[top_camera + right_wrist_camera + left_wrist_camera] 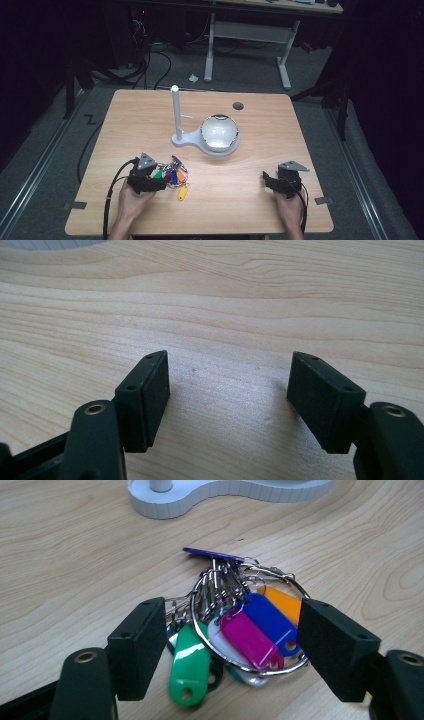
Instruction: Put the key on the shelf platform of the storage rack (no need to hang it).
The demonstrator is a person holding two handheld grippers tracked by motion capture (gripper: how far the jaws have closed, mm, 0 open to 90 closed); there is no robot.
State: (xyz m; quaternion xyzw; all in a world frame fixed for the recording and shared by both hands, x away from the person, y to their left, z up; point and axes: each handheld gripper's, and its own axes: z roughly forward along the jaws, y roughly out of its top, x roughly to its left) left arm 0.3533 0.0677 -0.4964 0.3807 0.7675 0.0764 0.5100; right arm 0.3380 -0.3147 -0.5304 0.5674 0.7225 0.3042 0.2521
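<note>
The left gripper point(232, 645) is held with its jaws spread on either side of a bunch of coloured key tags on a metal ring point(240, 620), which lies on the wooden table point(75, 555) between the pads; whether the right-hand pad touches the ring cannot be told. Just beyond the bunch, a white stand with an upright post point(176, 114) and a shiny bowl point(219, 132) is seen near the table's middle. The right gripper point(227, 400) is held well apart from them over bare wood, its jaws spread with nothing between them.
</note>
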